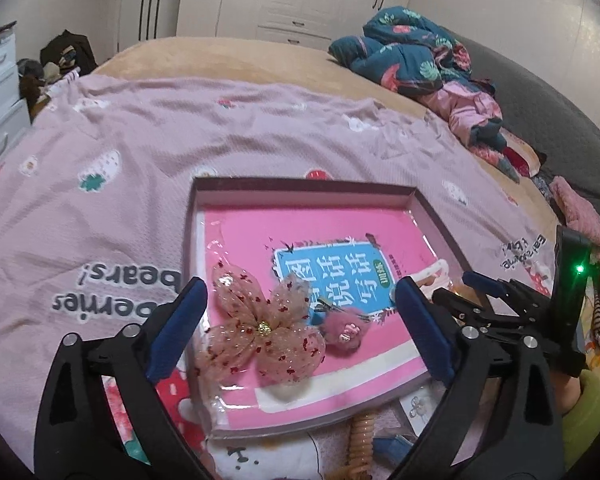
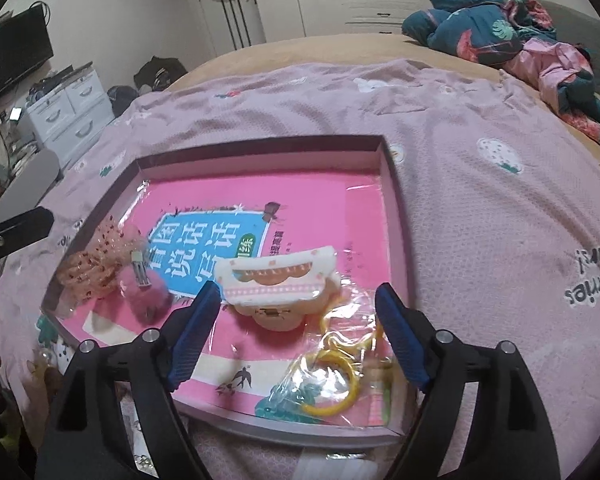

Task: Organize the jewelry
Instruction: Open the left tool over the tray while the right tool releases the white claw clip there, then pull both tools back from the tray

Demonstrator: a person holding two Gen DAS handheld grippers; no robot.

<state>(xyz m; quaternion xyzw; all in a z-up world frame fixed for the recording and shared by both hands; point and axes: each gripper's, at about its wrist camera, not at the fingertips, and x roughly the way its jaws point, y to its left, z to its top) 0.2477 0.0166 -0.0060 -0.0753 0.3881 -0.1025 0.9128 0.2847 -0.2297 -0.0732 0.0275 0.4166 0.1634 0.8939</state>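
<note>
a shallow box tray [image 1: 432,210] sits on a pink bedspread [image 1: 148,136], lined with a pink book [image 1: 340,232]. a sheer flower bow [image 1: 260,320] and a pink pompom clip [image 1: 346,330] lie inside, apart from the wide, empty left gripper [image 1: 300,320]. the right gripper [image 2: 300,332], also wide and empty, hovers over a cream hair claw [image 2: 278,280] and a bagged yellow keyring [image 2: 332,380]. placing seems done; next probably means fetching another piece.
</note>
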